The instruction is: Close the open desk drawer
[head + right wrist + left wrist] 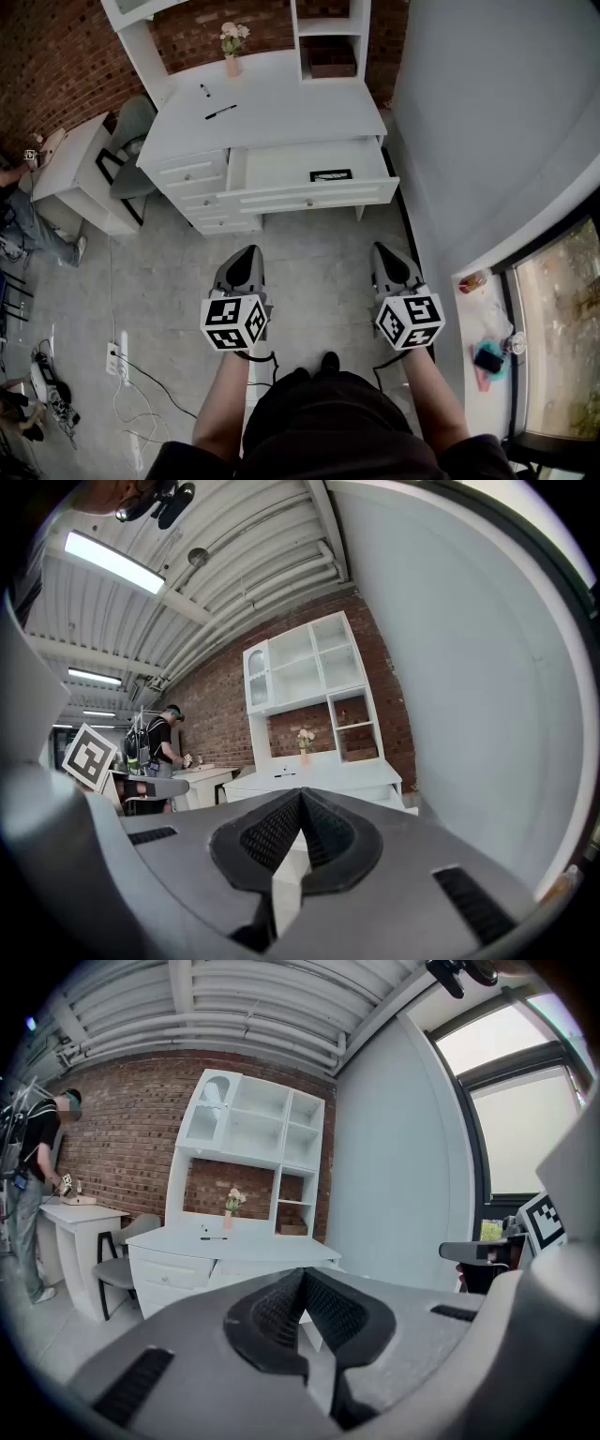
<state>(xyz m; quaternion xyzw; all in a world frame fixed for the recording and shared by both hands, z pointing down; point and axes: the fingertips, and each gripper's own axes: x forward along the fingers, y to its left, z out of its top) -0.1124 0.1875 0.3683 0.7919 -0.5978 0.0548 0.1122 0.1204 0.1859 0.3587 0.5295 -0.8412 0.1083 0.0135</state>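
Note:
A white desk [281, 112] stands against the brick wall, with its wide centre drawer [309, 178] pulled out toward me. A small dark-framed card [331, 175] lies inside it. My left gripper [246, 260] and right gripper [386, 253] hover over the floor, well short of the drawer front, both shut with nothing held. The desk [230, 1246] shows beyond the shut jaws in the left gripper view. It also appears in the right gripper view as a white desk [319, 775] ahead.
A grey chair [131, 150] and a small white side table [80, 173] stand left of the desk. A grey wall [487, 122] runs along the right. Cables and a power strip [114, 358] lie on the floor at left. A person [33, 1194] stands at far left.

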